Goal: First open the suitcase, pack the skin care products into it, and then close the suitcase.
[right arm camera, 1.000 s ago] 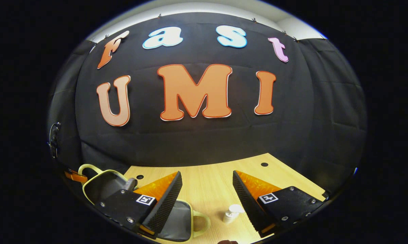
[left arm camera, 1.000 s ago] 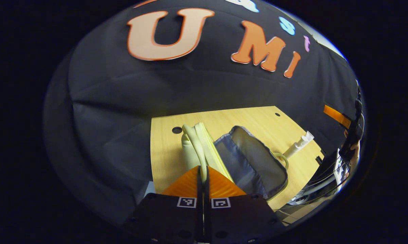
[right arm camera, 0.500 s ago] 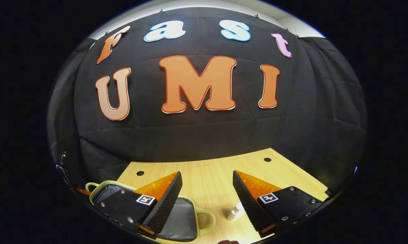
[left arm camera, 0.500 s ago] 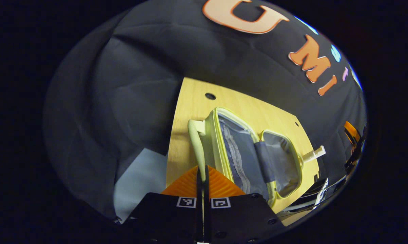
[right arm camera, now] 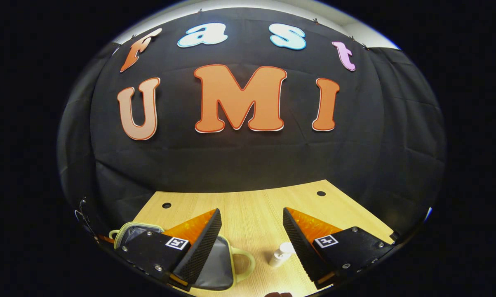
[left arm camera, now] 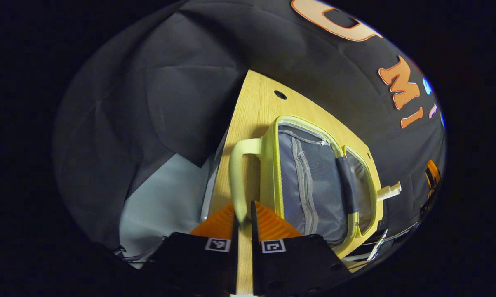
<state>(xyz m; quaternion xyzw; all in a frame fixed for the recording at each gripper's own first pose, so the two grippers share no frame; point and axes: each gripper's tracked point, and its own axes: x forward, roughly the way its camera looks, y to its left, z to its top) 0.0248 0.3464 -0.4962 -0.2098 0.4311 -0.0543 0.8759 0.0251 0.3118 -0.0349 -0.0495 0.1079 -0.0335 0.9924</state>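
Left gripper view: left gripper point(left arm camera: 243, 214) fingers slightly apart, suitcase point(left arm camera: 313, 181) handle point(left arm camera: 236, 181) end between tips; grip unclear. Suitcase lies open flat on table point(left arm camera: 256, 107), right of gripper. Right gripper point(right arm camera: 252, 231) spread wide above table, bottle point(right arm camera: 281, 253) just inside its right finger.

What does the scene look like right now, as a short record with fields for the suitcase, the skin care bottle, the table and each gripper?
suitcase: small, pale yellow suitcase, lying open flat on the table, grey lining showing
handle: handle of the near half, between the left gripper's fingers
bottle: white bottle lying on the table, beside the suitcase, not yet packed
table: light wooden table
left gripper: left gripper, slightly parted around the handle
right gripper: right gripper, open wide, holding nothing, above the table
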